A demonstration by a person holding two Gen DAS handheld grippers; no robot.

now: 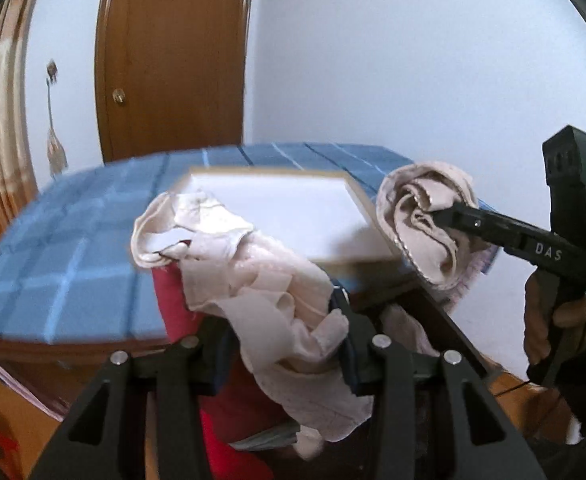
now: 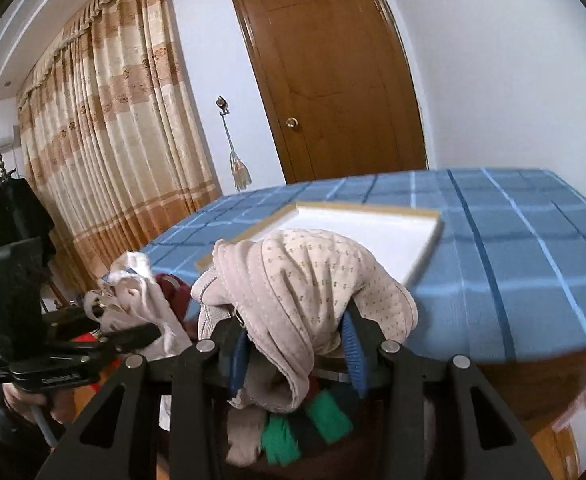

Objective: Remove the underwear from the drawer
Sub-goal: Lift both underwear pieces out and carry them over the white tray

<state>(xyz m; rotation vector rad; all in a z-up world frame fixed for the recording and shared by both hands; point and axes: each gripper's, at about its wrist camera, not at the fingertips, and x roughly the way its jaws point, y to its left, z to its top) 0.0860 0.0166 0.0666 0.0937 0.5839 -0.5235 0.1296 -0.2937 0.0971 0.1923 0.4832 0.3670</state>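
Observation:
My left gripper (image 1: 285,344) is shut on a pale pink-beige piece of underwear (image 1: 261,280), held up in front of the bed; it also shows at the left of the right wrist view (image 2: 133,304). My right gripper (image 2: 297,352) is shut on a beige dotted piece of underwear (image 2: 309,280), also lifted; in the left wrist view it hangs bunched (image 1: 425,224) from the right gripper's tips (image 1: 441,216). Below the grippers the open drawer (image 2: 293,436) holds green, beige and red clothes.
A bed with a blue checked cover (image 2: 513,248) lies ahead, with a shallow white tray (image 2: 373,232) on it. A wooden door (image 2: 333,80) and curtains (image 2: 105,140) stand behind. Red cloth (image 1: 229,400) hangs under the left gripper.

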